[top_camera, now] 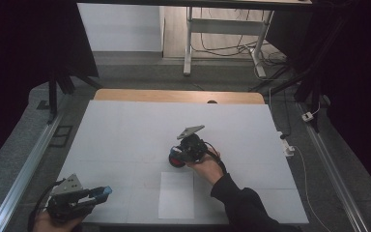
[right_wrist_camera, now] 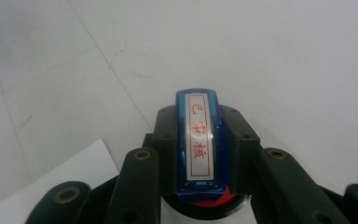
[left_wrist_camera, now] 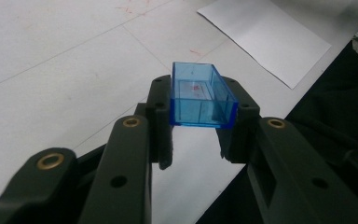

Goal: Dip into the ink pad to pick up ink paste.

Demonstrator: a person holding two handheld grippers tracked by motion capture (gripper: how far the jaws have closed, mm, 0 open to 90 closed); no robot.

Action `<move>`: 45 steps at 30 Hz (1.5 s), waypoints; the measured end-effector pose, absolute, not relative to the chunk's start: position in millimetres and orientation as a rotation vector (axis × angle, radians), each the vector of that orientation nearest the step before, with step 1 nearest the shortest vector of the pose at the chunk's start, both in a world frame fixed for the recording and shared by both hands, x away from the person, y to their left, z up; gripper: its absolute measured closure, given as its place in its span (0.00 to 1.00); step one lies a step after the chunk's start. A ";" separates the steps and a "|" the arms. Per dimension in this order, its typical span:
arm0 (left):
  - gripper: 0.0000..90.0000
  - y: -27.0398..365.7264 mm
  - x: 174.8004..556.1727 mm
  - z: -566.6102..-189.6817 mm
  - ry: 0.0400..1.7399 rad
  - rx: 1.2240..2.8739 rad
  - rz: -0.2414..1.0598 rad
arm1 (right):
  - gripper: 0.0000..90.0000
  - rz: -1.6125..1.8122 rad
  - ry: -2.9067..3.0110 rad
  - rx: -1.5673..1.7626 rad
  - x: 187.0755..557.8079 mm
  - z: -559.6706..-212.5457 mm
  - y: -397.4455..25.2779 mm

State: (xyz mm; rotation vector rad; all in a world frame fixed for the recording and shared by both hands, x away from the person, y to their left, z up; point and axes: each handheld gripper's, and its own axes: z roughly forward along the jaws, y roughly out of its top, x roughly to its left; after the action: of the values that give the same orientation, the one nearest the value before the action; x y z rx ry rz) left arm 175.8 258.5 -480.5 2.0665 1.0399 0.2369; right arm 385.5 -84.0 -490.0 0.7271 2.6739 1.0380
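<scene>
Jaws of left gripper clamped on blue cap, low over table.

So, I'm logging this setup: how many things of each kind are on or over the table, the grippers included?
Grippers: 2, left gripper and right gripper
Clear blue cap: 1
Blue stamp with label: 1
White paper sheet: 1
Total: 5

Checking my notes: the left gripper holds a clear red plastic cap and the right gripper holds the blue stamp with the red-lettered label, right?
Not quite. The left gripper holds a clear blue plastic cap, not red, as the left gripper view shows. The rest stands.
</scene>
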 end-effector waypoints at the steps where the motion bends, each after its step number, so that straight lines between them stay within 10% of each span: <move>1: 0.76 258.7 175.8 -480.5 1.039 2.066 0.234 | 0.78 1.026 2.669 0.718 383.7 -489.7 -82.3; 45: 0.75 260.5 177.1 -480.6 1.048 2.054 0.218 | 0.78 1.068 2.663 0.722 383.3 -488.8 -84.8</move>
State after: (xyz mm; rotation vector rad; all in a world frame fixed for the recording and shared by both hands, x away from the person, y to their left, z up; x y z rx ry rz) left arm 177.1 260.5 -480.6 2.0537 1.0476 0.2176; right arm 383.3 -84.8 -488.8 0.7223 2.6627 1.0682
